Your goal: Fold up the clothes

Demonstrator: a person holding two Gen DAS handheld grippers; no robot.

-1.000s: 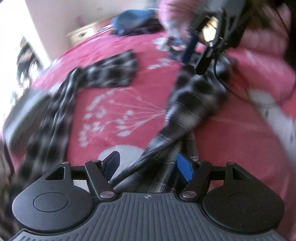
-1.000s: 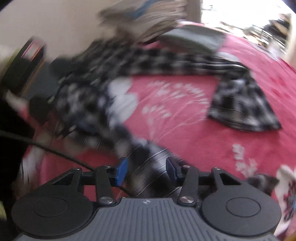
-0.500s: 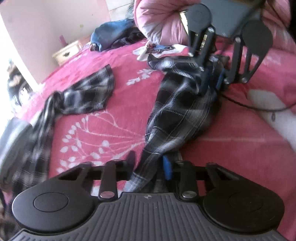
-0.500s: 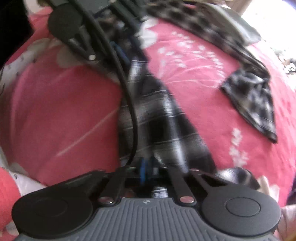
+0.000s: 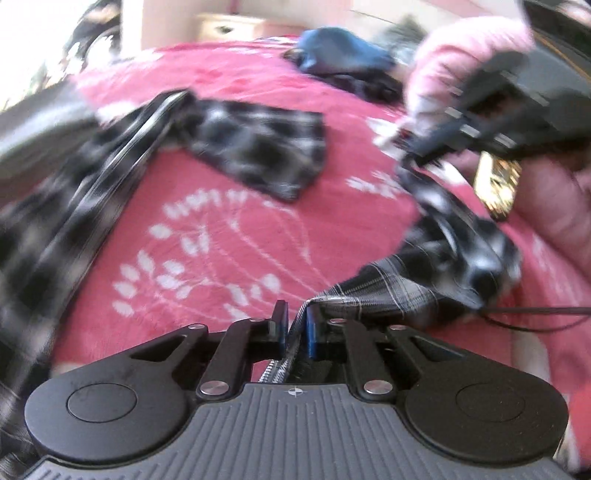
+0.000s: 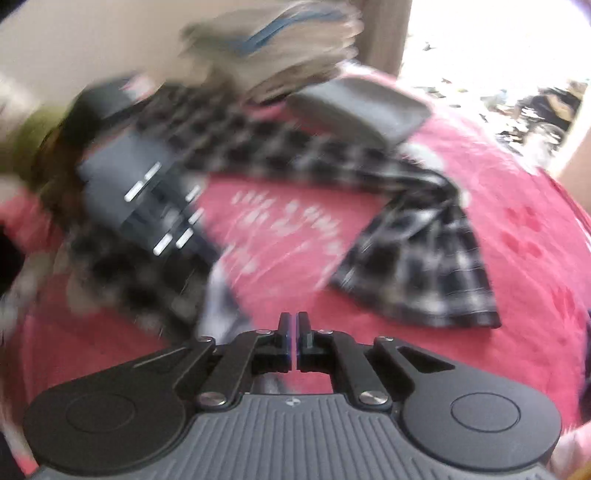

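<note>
A black-and-white plaid shirt (image 5: pixel 258 147) lies spread over the pink bedspread (image 5: pixel 229 240). One bunched stretch of it (image 5: pixel 424 288) runs between my two grippers. My left gripper (image 5: pixel 295 325) has its jaws closing on a hemmed edge of the shirt, which sits pinched between the blue pads. My right gripper (image 5: pixel 417 158) is at the upper right of the left wrist view, shut on another part of the shirt that hangs from its tips. In the right wrist view the right gripper (image 6: pixel 294 325) shows its pads pressed together, and the shirt's sleeve (image 6: pixel 424 266) lies beyond.
A blue clothes pile (image 5: pixel 343 55) and a wooden nightstand (image 5: pixel 229 27) are at the far side of the bed. A grey folded item (image 6: pixel 362 107) and a blurred clothes stack (image 6: pixel 277 48) lie behind the shirt. A person's hand (image 5: pixel 554 206) and a black cable (image 5: pixel 535 314) are at right.
Both grippers' jaws went from wide apart to closed on the plaid shirt. The left gripper rolled and shifted sideways, and the right gripper now sits farther right in its view.
</note>
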